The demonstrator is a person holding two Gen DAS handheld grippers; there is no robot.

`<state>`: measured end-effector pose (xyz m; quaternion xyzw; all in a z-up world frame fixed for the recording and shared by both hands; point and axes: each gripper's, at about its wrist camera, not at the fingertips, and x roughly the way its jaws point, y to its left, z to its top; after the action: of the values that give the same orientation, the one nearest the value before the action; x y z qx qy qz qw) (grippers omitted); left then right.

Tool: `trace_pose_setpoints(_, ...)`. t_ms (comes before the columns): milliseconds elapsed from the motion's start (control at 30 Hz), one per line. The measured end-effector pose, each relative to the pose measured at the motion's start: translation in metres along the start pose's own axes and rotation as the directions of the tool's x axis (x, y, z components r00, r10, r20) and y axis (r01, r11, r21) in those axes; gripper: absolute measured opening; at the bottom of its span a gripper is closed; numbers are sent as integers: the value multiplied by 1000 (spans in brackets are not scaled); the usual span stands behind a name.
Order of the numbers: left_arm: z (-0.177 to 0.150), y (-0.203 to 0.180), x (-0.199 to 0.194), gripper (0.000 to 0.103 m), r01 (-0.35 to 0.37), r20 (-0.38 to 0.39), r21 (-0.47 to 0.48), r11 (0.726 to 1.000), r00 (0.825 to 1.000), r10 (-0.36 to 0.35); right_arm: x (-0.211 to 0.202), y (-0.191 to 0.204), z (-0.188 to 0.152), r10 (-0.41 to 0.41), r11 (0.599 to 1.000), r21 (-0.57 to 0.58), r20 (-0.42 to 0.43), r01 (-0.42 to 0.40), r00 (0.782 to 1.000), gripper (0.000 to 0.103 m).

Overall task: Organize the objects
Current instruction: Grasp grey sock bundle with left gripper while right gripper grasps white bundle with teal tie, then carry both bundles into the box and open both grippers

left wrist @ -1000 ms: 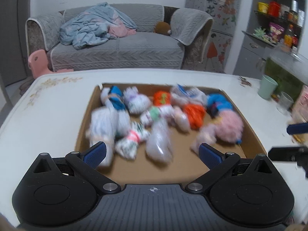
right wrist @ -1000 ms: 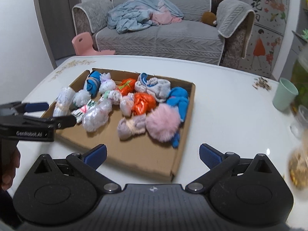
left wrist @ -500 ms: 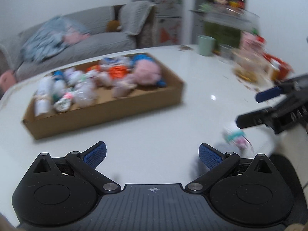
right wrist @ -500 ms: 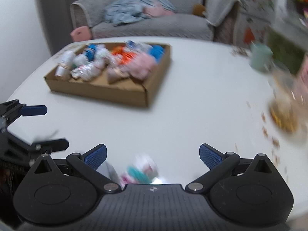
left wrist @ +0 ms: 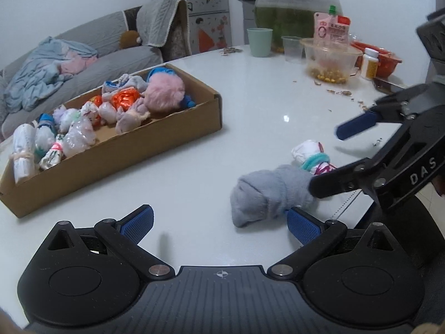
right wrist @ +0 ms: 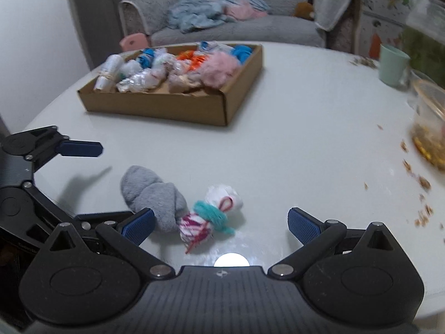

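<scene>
Apparently sorting, both grippers, left [left wrist: 219,222] and right [right wrist: 221,222], hung wide open and empty over two loose bundles, the grey sock [right wrist: 151,194] and the white bundle [right wrist: 214,213], touching on the table [right wrist: 292,139], well apart from the box [right wrist: 172,105] they likely belonged in.

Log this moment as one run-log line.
left gripper: open | right gripper: open | grey sock roll, white bundle: on table | box: filled

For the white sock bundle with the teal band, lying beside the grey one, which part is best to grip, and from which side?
Probably at the narrow waist where the teal band cinches the white sock bundle, coming from above with the open right gripper, which is nearest. The bundle lies on its side on the white table; the grey sock roll touches it, so keep one finger clear of it.
</scene>
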<state>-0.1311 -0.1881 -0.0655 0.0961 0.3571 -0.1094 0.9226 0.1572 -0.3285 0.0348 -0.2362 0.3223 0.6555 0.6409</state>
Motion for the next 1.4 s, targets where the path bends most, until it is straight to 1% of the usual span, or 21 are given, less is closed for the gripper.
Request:
trace_pose_setpoints(67, 1, -3, 0, 102, 28, 2, 38, 999, 1000, -28, -2, -2, -1, 24, 999, -49, 15, -23, 1000, 99)
trace_pose_setpoints(100, 2, -5, 0, 102, 36, 6, 61, 997, 999, -36, -3, -3, -1, 52, 995, -85, 20, -50, 998, 96)
trace_pose_setpoints(200, 5, -12, 4, 102, 65, 19, 129, 989, 998, -68, -4, -5, 1, 123, 974, -196, 17, -117, 992, 94)
trace_pose_setpoints(233, 6, -14, 7, 102, 79, 18, 145, 986, 996, -83, -4, -6, 1, 135, 966, -223, 8, -130, 991, 90)
trace_pose_setpoints(267, 6, -14, 11, 102, 104, 12, 161, 982, 994, -107, -3, -7, 2, 149, 956, -254, 2, -144, 989, 88)
trace_pose_setpoints(367, 7, -18, 21, 102, 137, -3, 209, 968, 990, -139, 2, -9, 1, 176, 932, -316, -33, -177, 984, 81)
trace_pose_setpoints(433, 8, -15, 26, 101, 164, 1, 211, 964, 986, -168, 4, -9, -2, 193, 920, -338, -49, -198, 980, 72)
trace_pose_setpoints(500, 10, -11, 29, 98, 200, 1, 211, 957, 979, -204, 7, -8, -6, 193, 910, -362, -64, -203, 979, 68)
trace_pose_setpoints(567, 11, -5, 32, 89, 240, -1, 196, 951, 970, -245, 7, -10, -6, 212, 907, -361, -54, -217, 976, 60)
trace_pose_setpoints(600, 12, -1, 33, 73, 275, -7, 173, 946, 961, -278, 6, -11, -5, 215, 908, -359, -47, -218, 975, 52)
trace_pose_setpoints(633, 14, 2, 33, 61, 306, -8, 154, 939, 951, -309, 5, -11, -5, 217, 908, -356, -44, -219, 975, 48)
trace_pose_setpoints(700, 16, 1, 32, 54, 291, -13, 168, 942, 956, -293, 5, -12, -5, 210, 911, -355, -39, -210, 977, 48)
trace_pose_setpoints(833, 18, 4, 30, 50, 230, -12, 158, 960, 973, -231, 1, -16, -4, 221, 917, -334, -33, -219, 975, 48)
trace_pose_setpoints(967, 24, 20, 25, 50, 180, 6, 79, 980, 983, -181, -2, -17, 2, 224, 924, -316, -9, -215, 975, 48)
trace_pose_setpoints(1133, 34, 43, 16, 50, 81, 14, -1, 997, 997, -81, -3, -15, 20, 202, 933, -306, 6, -191, 979, 48)
trace_pose_setpoints(1267, 42, 71, 12, 51, -17, -4, -73, 997, 1000, 16, -2, -9, 40, 190, 937, -302, 25, -173, 982, 48)
trace_pose_setpoints(1400, 49, 107, 3, 51, -52, -10, -164, 985, 999, 51, 3, 0, 65, 176, 939, -306, 40, -156, 984, 48)
